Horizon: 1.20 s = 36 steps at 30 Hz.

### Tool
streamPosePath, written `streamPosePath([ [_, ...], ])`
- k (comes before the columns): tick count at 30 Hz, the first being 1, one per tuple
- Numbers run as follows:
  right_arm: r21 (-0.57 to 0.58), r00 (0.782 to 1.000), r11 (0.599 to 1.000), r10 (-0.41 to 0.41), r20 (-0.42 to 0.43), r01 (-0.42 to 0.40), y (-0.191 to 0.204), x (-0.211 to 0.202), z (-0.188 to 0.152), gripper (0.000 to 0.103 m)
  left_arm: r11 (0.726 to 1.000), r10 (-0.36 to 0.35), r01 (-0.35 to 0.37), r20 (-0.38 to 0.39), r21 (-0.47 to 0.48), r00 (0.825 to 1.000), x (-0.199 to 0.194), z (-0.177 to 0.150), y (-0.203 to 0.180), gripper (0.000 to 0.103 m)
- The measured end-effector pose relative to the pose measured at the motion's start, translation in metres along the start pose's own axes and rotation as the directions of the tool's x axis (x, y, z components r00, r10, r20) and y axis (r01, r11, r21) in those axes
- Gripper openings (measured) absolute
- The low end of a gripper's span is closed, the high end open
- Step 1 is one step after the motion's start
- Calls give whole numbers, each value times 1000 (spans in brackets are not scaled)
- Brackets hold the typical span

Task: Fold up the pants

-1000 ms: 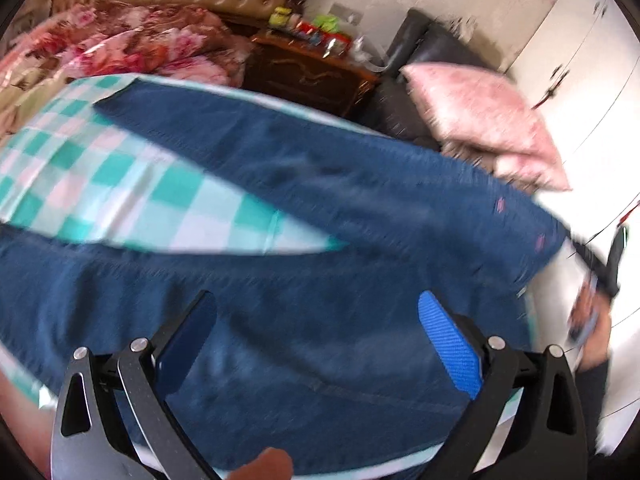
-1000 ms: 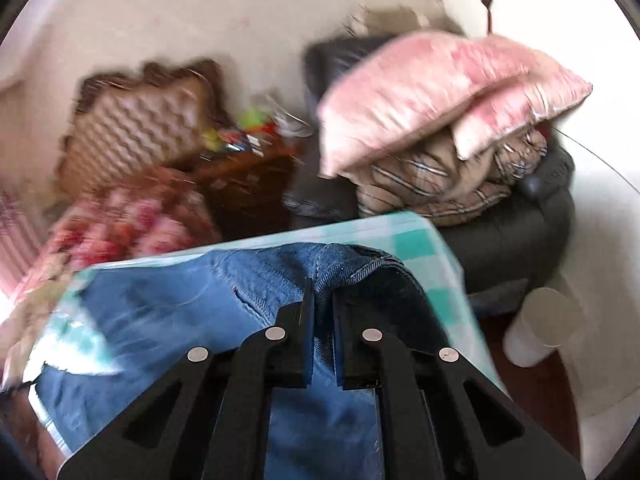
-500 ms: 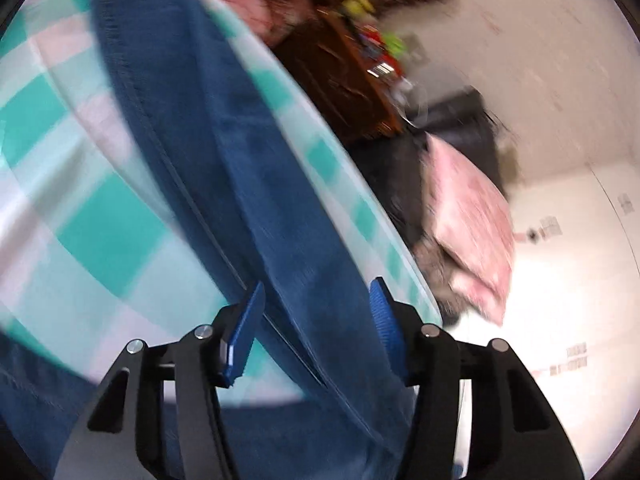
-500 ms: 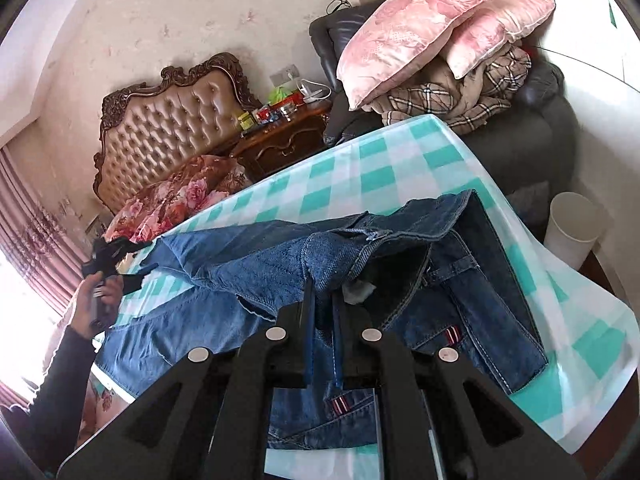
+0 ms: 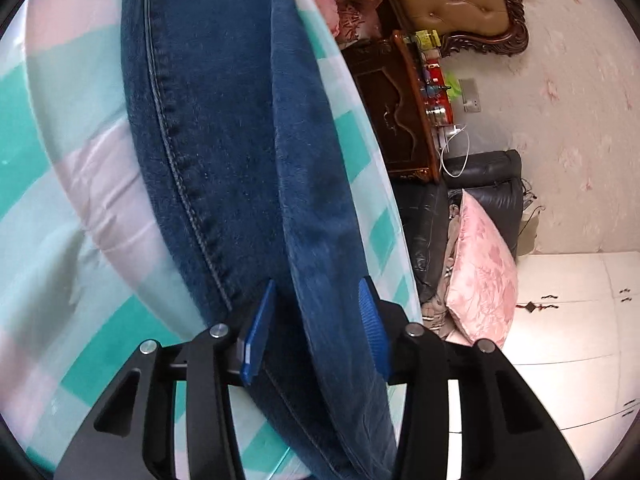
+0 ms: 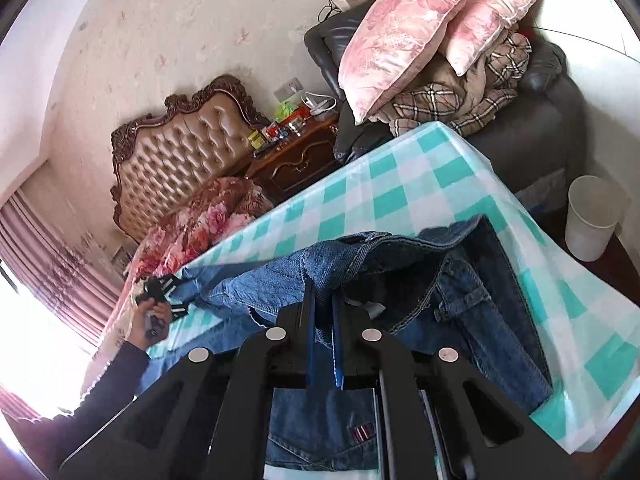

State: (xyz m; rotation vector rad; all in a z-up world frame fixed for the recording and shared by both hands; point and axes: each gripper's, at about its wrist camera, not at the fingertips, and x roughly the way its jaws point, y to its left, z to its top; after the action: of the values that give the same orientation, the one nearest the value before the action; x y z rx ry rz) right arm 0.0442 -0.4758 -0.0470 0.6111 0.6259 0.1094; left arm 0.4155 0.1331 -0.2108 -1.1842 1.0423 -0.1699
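Left wrist view: the left gripper (image 5: 316, 328) has its fingers spread around a fold of the jeans (image 5: 224, 128), which lie along the checkered tabletop (image 5: 60, 184).

Right wrist view: the right gripper (image 6: 323, 316) pinches the jeans' (image 6: 460, 296) waistband, lifting it above the tabletop (image 6: 400, 184).
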Motion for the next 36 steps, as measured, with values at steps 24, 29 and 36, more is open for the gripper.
streamPosePath([
  [24, 276, 928, 899, -272, -253, 339, -94, 15, -43, 29, 988, 32, -46, 98, 146, 995, -177, -137, 75, 2],
  [29, 412, 945, 853, -251, -211, 319, -99, -12, -66, 53, 988, 15, -29, 94, 149, 995, -175, -141, 86, 2],
  [36, 548, 978, 810, -163, -132, 209, -84, -22, -77, 54, 988, -5, -8, 85, 157, 996, -173, -138, 84, 3],
])
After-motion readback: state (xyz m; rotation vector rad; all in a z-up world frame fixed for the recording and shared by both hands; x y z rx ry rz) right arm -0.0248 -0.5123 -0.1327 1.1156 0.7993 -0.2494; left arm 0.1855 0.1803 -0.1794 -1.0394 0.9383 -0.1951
